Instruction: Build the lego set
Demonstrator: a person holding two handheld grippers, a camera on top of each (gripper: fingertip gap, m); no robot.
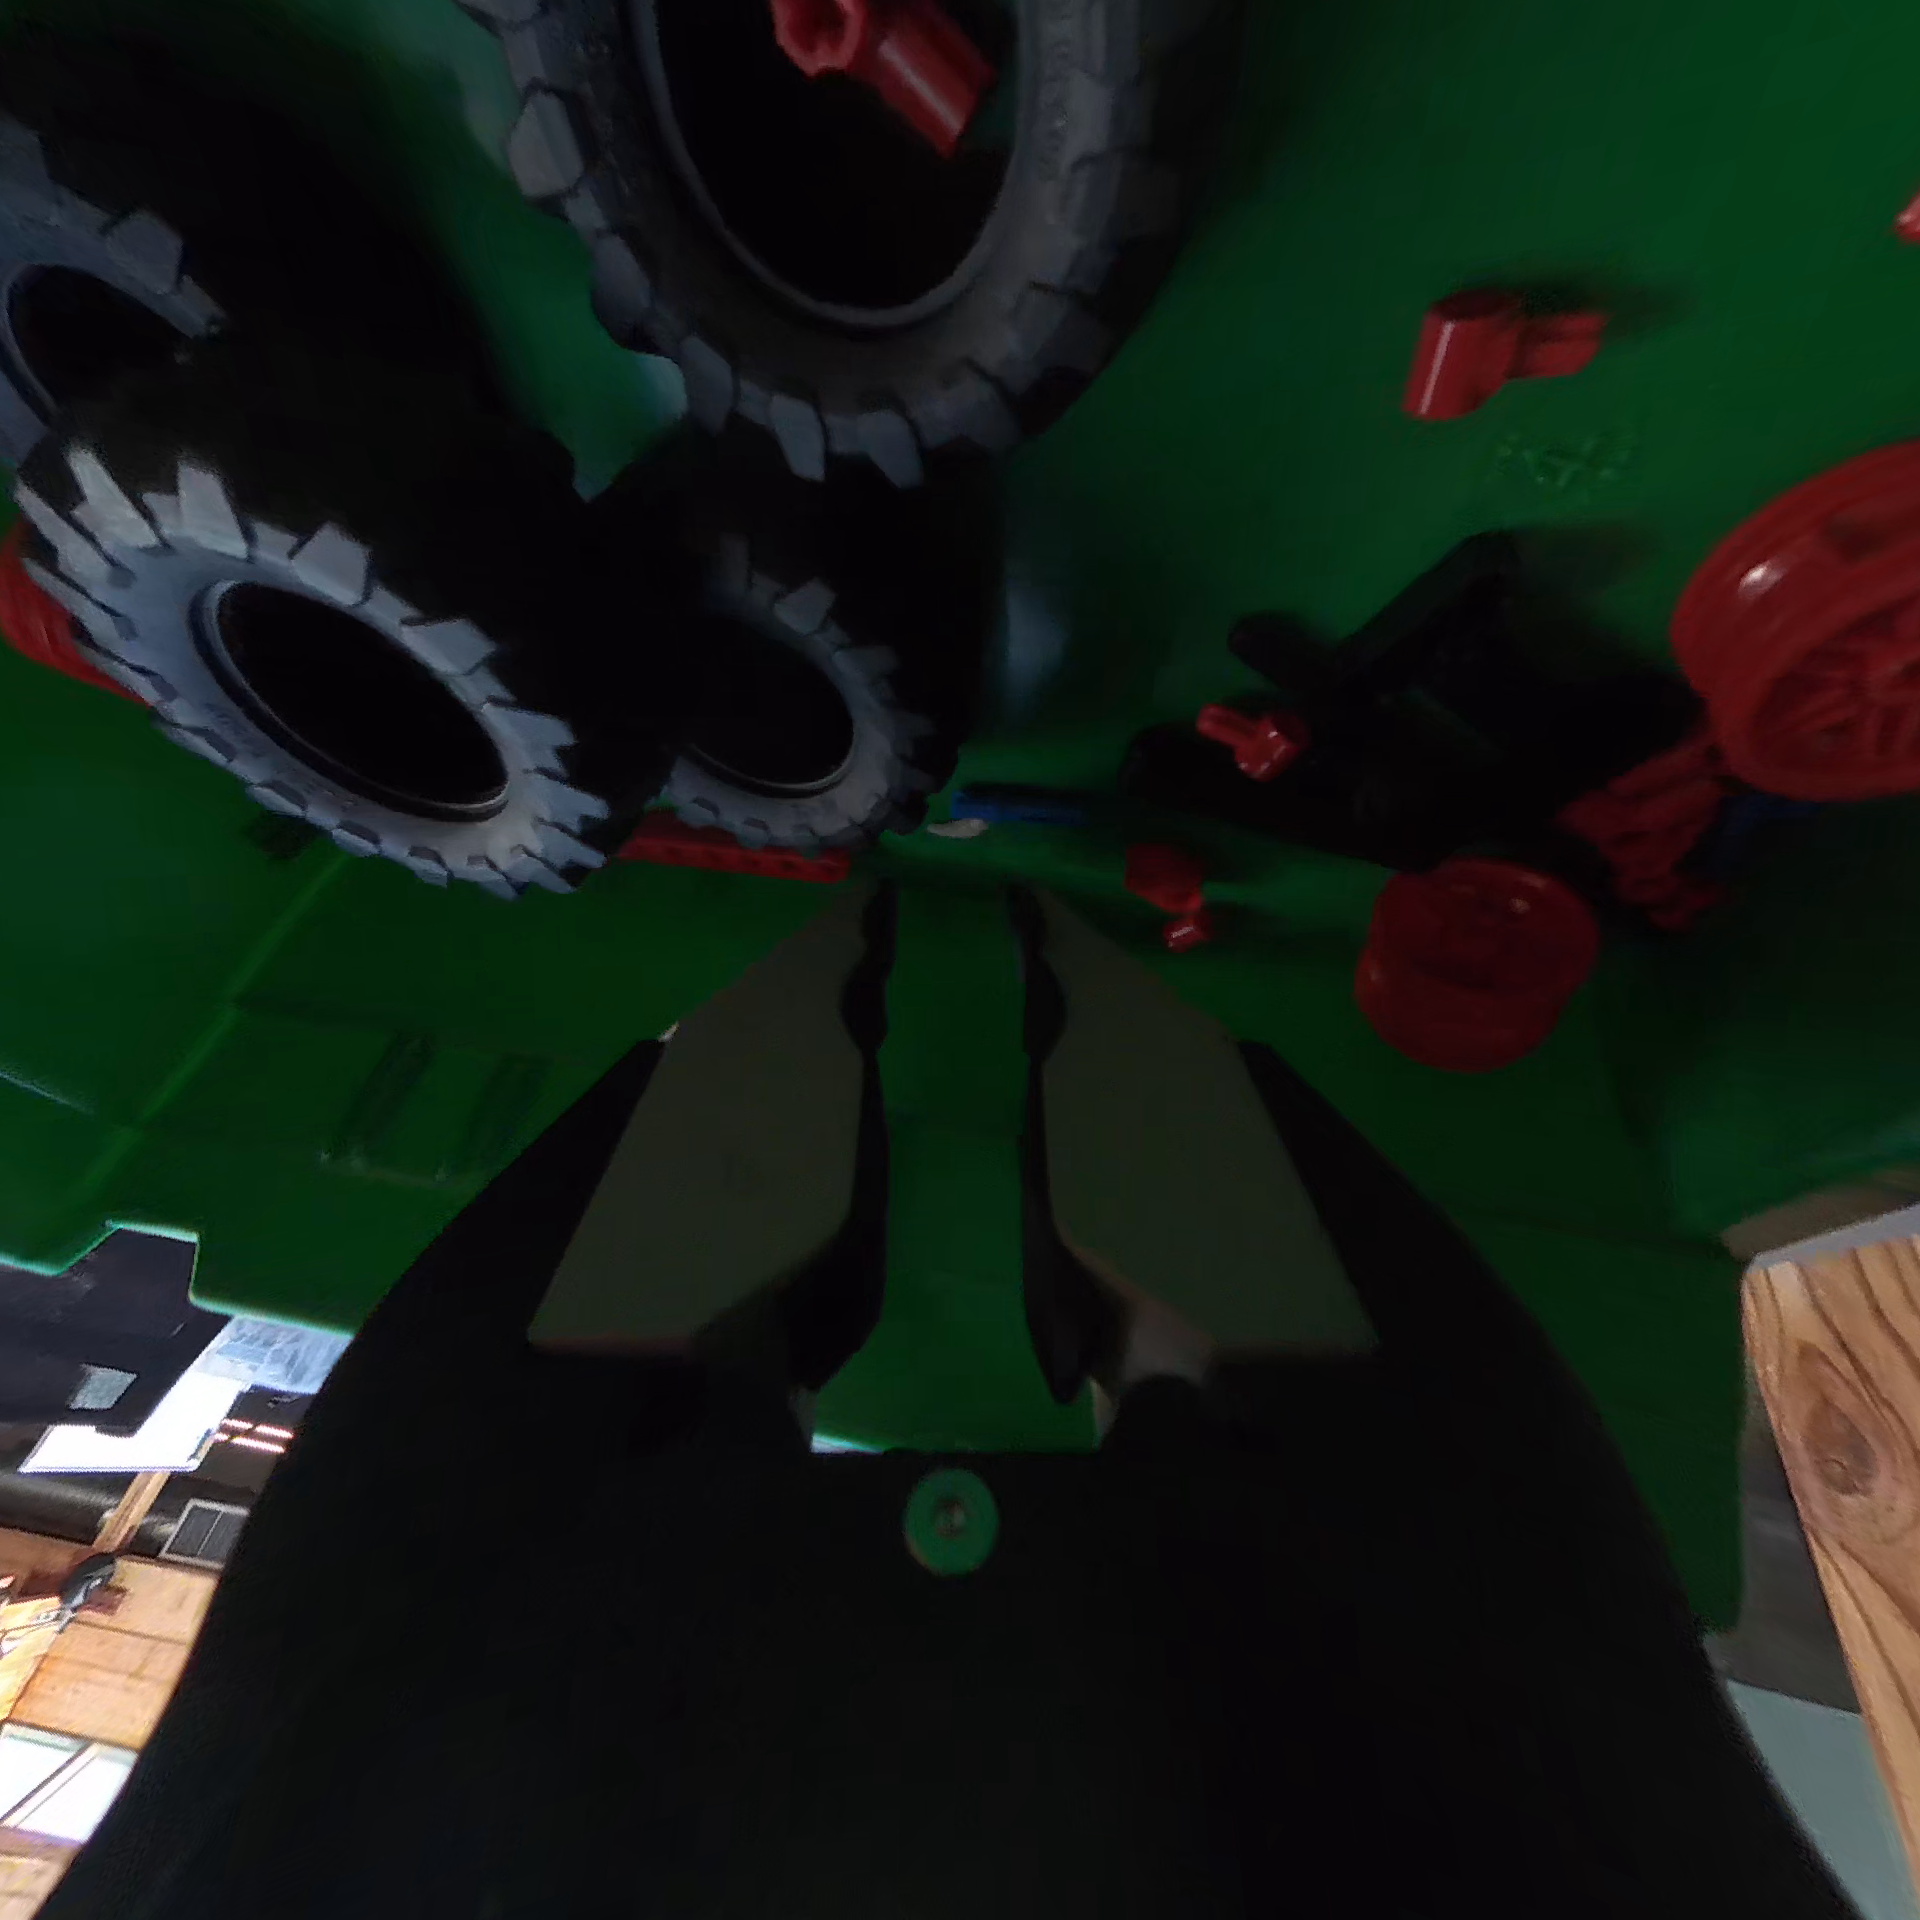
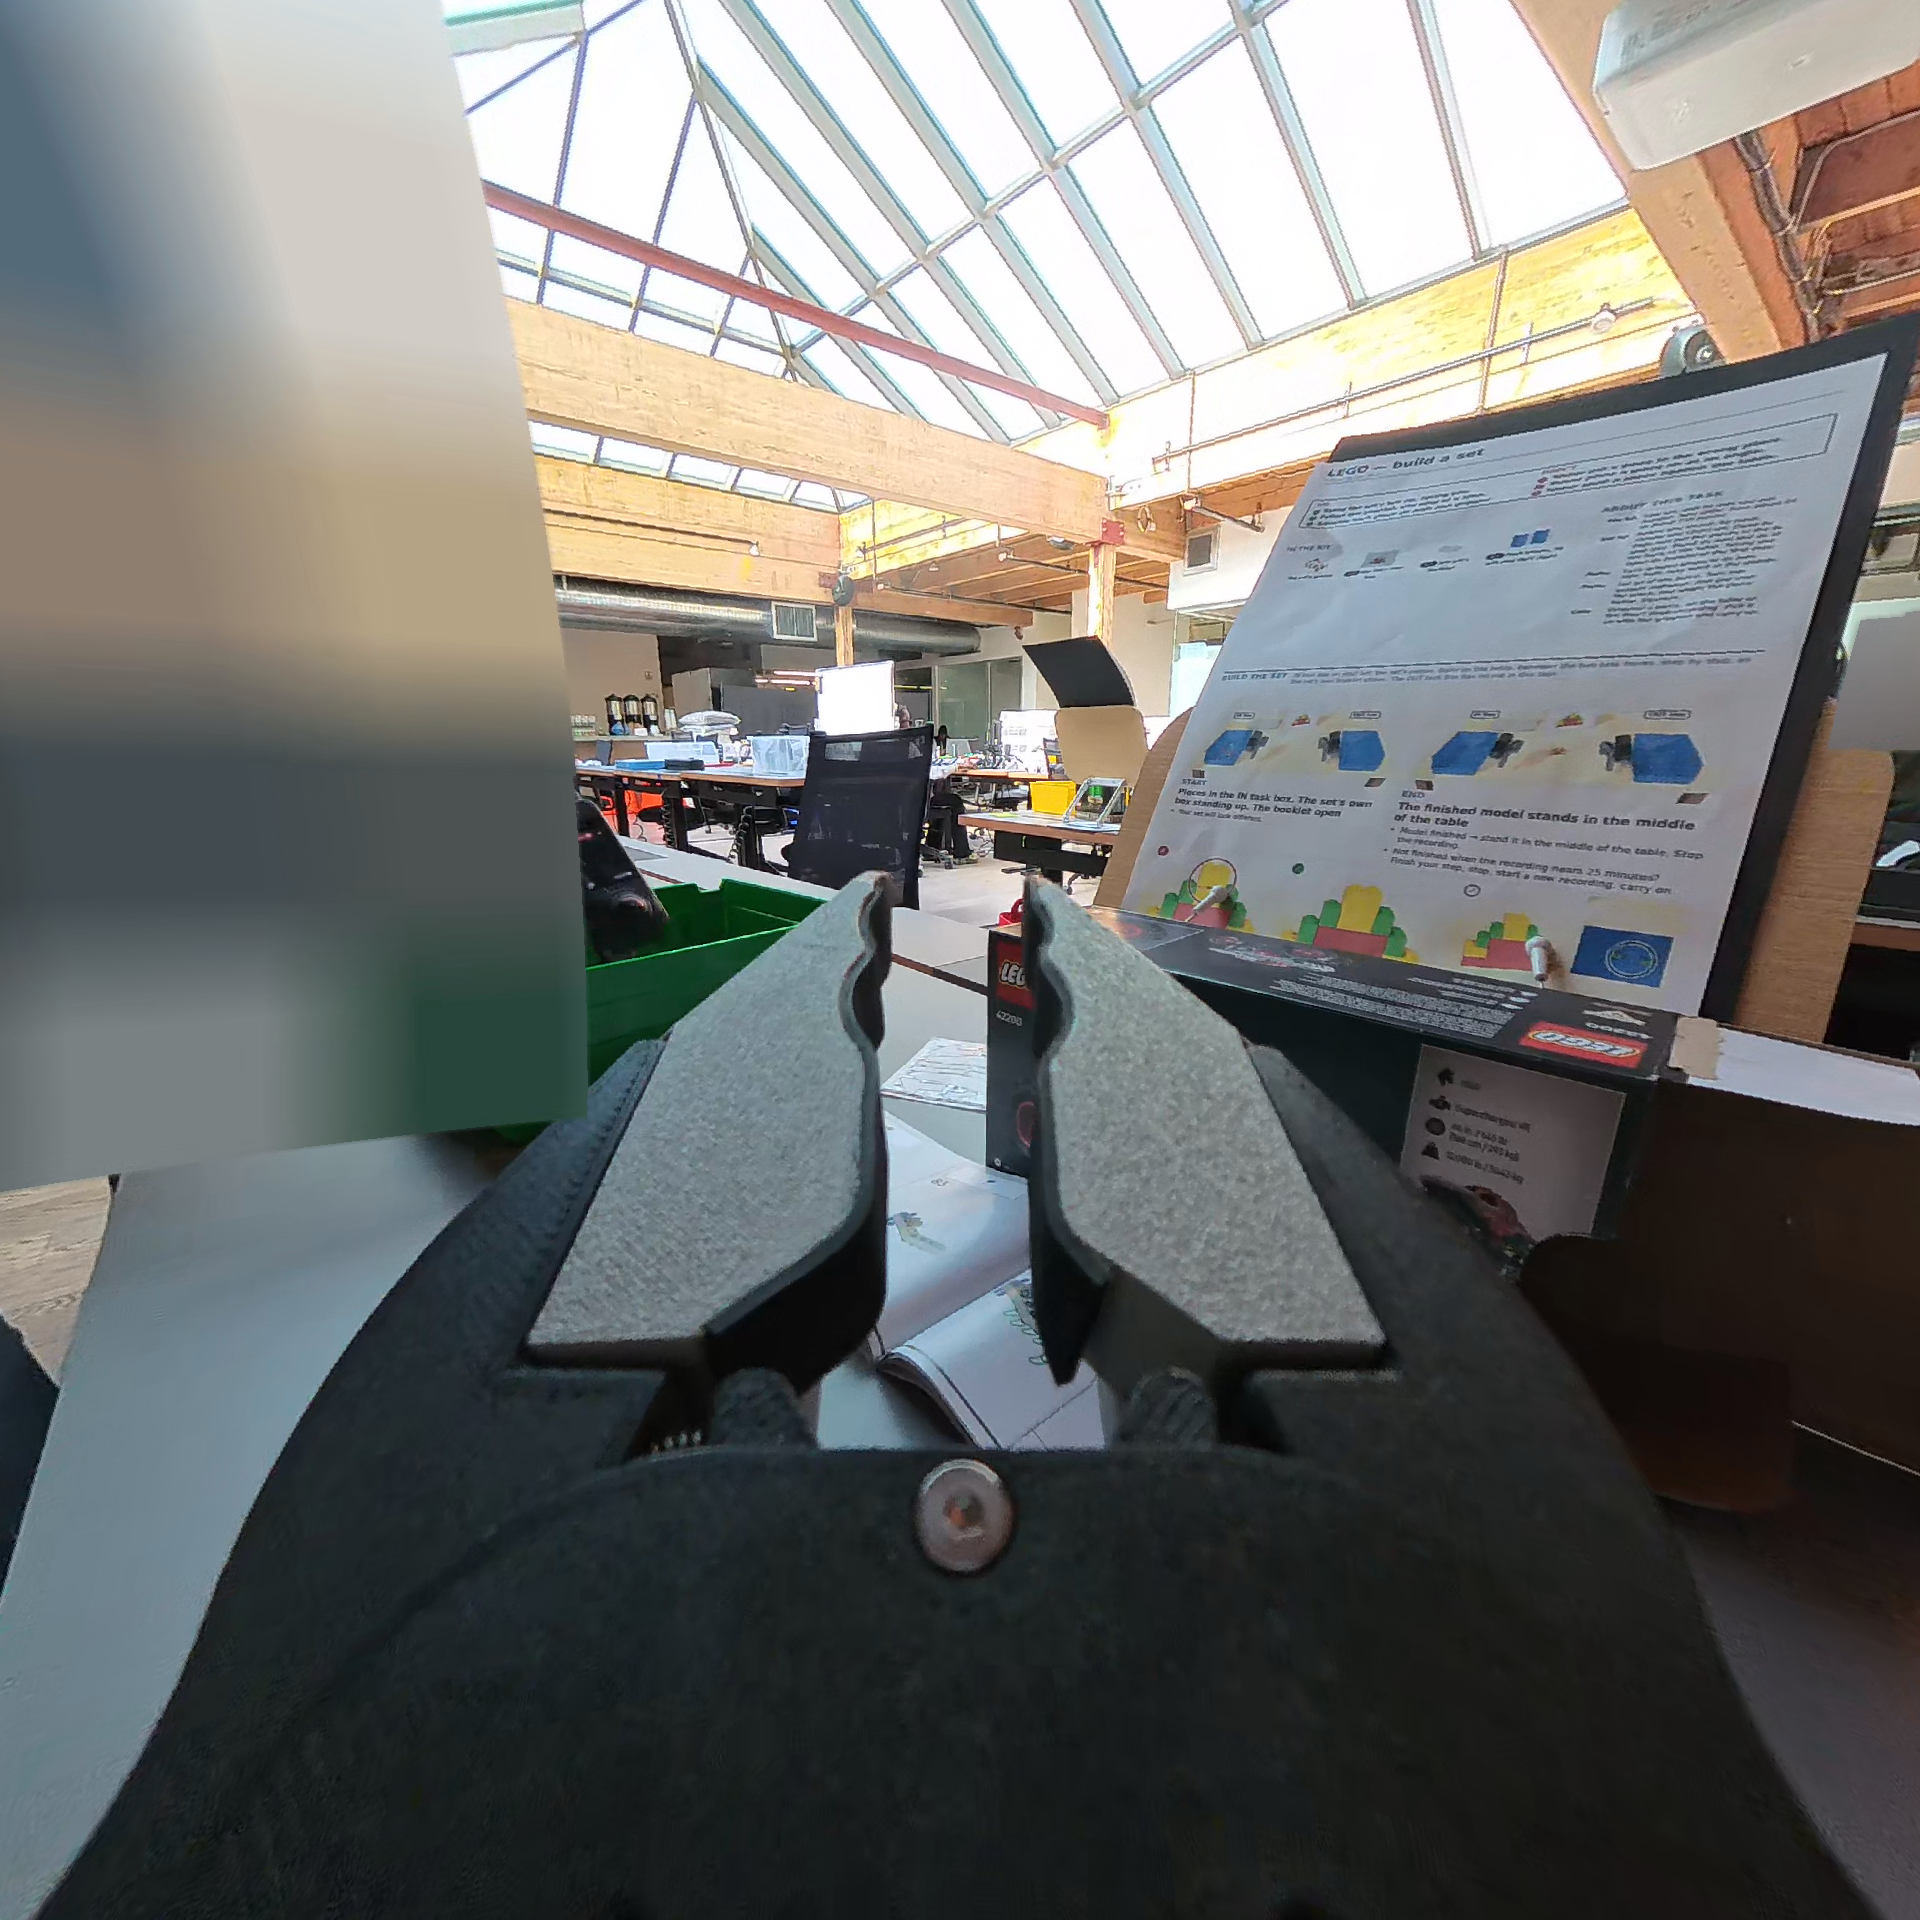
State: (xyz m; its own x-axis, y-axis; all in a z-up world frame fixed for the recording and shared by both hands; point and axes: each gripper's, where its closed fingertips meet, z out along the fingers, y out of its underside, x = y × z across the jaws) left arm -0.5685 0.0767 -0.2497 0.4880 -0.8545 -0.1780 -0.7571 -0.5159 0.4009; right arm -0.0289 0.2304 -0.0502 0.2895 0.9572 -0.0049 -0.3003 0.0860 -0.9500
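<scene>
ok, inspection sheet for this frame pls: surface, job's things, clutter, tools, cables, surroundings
Surface: green bin floor in the left wrist view; grey table in the right wrist view.
Job's things: in the bin, four black tyres, the largest at the top; two red wheel hubs, the nearer; a part-built black and red assembly; small red connectors, one lying apart; a red beam. On the table, an open booklet and the set's box.
Clutter: propped instruction sheet; wooden block.
Tools: left tool open, empty, over the bin; right tool open, empty, above the booklet.
Cables: nothing seen.
Surroundings: open office, skylight roof, desks, chair.
</scene>
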